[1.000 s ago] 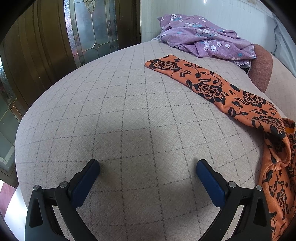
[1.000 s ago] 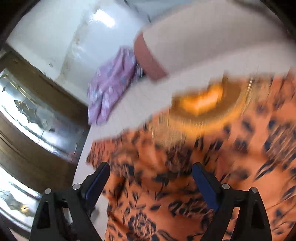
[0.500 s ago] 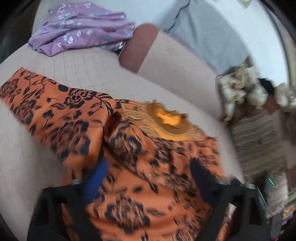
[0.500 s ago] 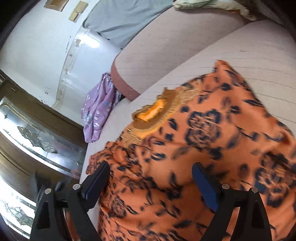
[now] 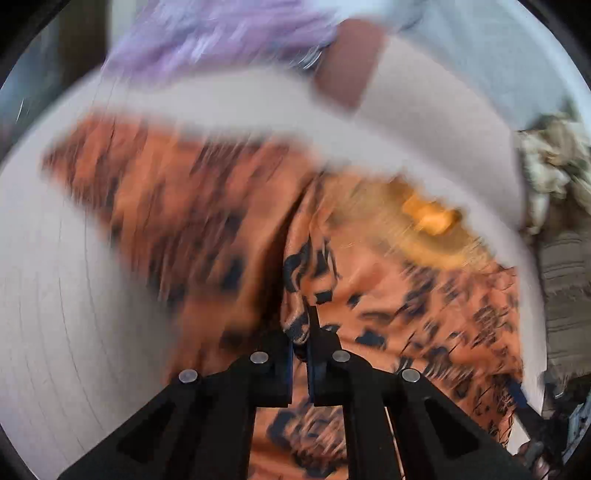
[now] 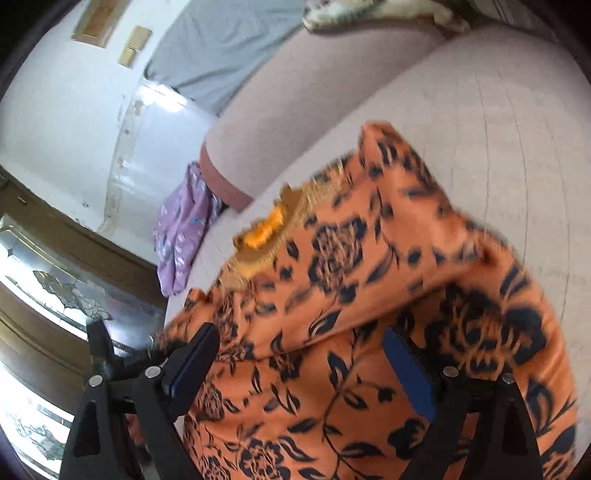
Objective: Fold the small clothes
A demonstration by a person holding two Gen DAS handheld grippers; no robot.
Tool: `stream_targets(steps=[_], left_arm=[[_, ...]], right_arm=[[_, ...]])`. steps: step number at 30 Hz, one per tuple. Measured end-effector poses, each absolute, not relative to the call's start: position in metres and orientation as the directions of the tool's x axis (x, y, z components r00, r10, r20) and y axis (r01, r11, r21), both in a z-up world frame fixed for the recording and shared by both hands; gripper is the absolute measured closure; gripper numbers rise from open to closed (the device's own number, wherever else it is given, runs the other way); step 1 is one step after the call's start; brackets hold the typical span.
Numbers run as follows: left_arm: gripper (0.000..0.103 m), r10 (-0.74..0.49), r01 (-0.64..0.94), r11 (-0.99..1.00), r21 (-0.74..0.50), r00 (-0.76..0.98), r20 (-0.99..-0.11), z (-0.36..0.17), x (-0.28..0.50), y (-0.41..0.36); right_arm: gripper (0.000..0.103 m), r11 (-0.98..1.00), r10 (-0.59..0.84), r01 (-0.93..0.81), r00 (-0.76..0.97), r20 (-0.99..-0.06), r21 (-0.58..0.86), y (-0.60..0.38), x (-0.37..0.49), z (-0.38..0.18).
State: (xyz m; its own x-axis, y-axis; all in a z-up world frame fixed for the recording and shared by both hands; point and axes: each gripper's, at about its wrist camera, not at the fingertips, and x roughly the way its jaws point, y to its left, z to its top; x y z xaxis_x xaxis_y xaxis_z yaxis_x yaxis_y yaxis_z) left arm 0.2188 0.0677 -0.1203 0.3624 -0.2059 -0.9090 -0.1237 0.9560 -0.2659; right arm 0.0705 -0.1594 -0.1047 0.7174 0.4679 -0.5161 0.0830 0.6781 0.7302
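Left gripper [image 5: 300, 343] just snapped closed w/ a fold of the orange floral top [image 5: 388, 295] pinched btwn its pads. Top's spread over the beige sofa seat [image 5: 55, 295], purple garment [image 5: 221, 33] bunched at the far end. Right gripper [image 6: 299, 365] jaws wide apart over the same top, not gripping anything

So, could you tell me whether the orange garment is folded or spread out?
Mostly spread: the orange garment lies open on the sofa, rumpled, not folded.
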Motion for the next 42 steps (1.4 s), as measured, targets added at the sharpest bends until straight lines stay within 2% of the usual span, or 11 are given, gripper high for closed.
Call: stream_targets(steps=[7,12,16,17,20,21,24,27,30,35,42], left_arm=[[0.092,-0.212,-0.084,0.962,-0.258,0.365,-0.907,-0.129,0.212,0.075],[0.091,-0.223,-0.057,0.963,-0.264,0.385,-0.896,-0.129,0.207,0.081],[0.088,-0.239,-0.037,0.962,-0.272,0.378,-0.894,-0.127,0.207,0.084],[0.084,-0.254,-0.023,0.959,-0.283,0.375,-0.892,-0.125,0.206,0.085],[0.050,-0.246,0.006,0.963,-0.268,0.421,-0.873,-0.122,0.204,0.089],[0.048,-0.253,0.012,0.962,-0.274,0.425,-0.869,-0.123,0.202,0.090],[0.047,-0.230,0.030,0.970,-0.243,0.448,-0.864,-0.124,0.197,0.088],[0.048,-0.204,0.034,0.977,-0.212,0.455,-0.867,-0.120,0.194,0.088],[0.051,-0.186,0.019,0.978,-0.207,0.518,-0.835,-0.099,0.183,0.101],[0.051,-0.233,0.154,0.972,-0.178,0.548,-0.803,-0.070,0.195,0.088],[0.053,-0.033,-0.259,0.951,-0.171,0.462,-0.886,-0.106,0.219,0.190]], right_arm=[[0.011,0.713,0.416,0.082,0.749,-0.515,0.696,-0.171,0.095,-0.077],[0.010,0.625,0.587,0.000,0.660,-0.469,0.781,-0.169,0.150,-0.080],[0.013,0.699,0.358,0.295,0.644,-0.676,0.652,-0.211,0.197,-0.119],[0.013,0.624,0.380,0.322,0.671,-0.637,0.712,-0.225,0.197,-0.127],[0.012,0.588,0.432,0.216,0.731,-0.528,0.779,-0.216,0.183,-0.097],[0.012,0.604,0.472,0.145,0.727,-0.499,0.783,-0.202,0.179,-0.087],[0.011,0.649,0.603,-0.017,0.621,-0.501,0.760,-0.163,0.184,-0.079],[0.016,0.823,0.373,0.151,0.584,-0.721,0.548,-0.166,0.195,-0.108],[0.020,0.640,0.429,0.255,0.664,-0.612,0.725,-0.213,0.182,-0.128],[0.019,0.807,0.371,0.154,0.619,-0.692,0.570,-0.190,0.182,-0.121],[0.019,0.799,0.384,0.139,0.632,-0.673,0.586,-0.196,0.180,-0.122]])
